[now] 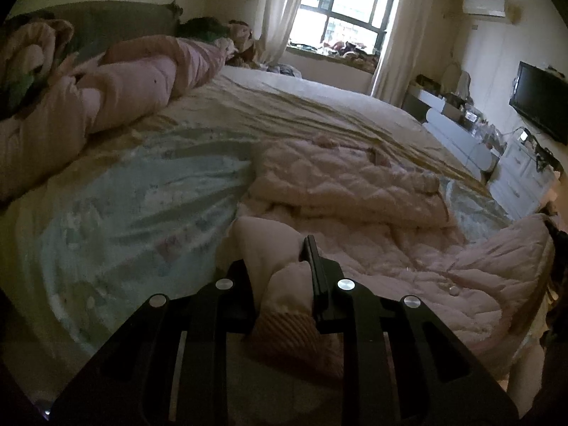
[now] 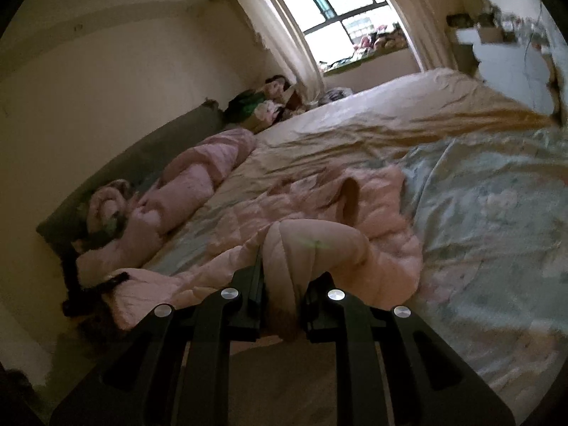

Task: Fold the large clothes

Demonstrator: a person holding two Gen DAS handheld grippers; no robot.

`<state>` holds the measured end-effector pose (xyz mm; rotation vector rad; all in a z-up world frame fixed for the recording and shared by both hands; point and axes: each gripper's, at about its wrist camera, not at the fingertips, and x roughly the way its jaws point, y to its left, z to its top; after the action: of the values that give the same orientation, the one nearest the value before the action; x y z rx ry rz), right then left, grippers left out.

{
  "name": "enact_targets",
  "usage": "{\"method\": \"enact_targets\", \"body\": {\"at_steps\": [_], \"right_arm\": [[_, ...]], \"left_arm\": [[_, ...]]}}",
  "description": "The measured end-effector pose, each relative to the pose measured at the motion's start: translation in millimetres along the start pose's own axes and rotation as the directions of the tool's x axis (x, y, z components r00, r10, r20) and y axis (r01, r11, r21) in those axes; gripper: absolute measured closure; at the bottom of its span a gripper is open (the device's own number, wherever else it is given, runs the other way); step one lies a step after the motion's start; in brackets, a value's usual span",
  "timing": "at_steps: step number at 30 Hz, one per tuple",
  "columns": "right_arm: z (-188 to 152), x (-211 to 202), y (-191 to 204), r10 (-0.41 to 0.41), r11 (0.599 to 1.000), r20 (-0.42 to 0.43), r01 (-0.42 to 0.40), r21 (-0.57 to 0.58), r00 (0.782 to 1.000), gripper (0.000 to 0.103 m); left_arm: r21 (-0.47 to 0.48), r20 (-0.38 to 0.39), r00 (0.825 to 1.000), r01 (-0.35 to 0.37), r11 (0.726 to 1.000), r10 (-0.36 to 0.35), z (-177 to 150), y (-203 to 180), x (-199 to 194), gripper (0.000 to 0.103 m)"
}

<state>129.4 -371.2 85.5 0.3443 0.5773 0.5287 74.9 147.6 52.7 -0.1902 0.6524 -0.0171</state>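
The pink quilted coat (image 1: pixel 355 191) lies spread across the bed's (image 1: pixel 319 106) near edge. Left hand-held gripper (image 1: pixel 284 284) and right hand-held gripper (image 2: pixel 282 284) each clench a sleeve, likely to fold them inward.

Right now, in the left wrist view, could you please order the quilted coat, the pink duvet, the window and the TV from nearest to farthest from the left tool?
1. Quilted coat, held in the left tool.
2. Pink duvet, far left.
3. TV, right wall.
4. Window, far end.
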Motion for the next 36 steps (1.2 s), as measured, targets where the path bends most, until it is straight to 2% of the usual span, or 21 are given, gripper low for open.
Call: {"method": "enact_targets", "body": {"at_steps": [9, 27, 36], "right_arm": [[29, 24, -6, -0.063, 0.998, 0.062, 0.065, -0.020, 0.996, 0.088], [93, 76, -19, -0.143, 0.989, 0.096, 0.145, -0.014, 0.985, 0.088], [125, 109, -31, -0.178, 0.984, 0.123, 0.179, 0.008, 0.976, 0.088]], "left_arm": [[0.030, 0.048, 0.999, -0.008, 1.000, 0.007, 38, -10, 14, 0.089], [0.057, 0.082, 0.997, 0.005, 0.998, -0.009, 108, -12, 56, 0.089], [0.082, 0.110, 0.993, -0.045, 0.996, 0.036, 131, -20, 74, 0.088]]}}
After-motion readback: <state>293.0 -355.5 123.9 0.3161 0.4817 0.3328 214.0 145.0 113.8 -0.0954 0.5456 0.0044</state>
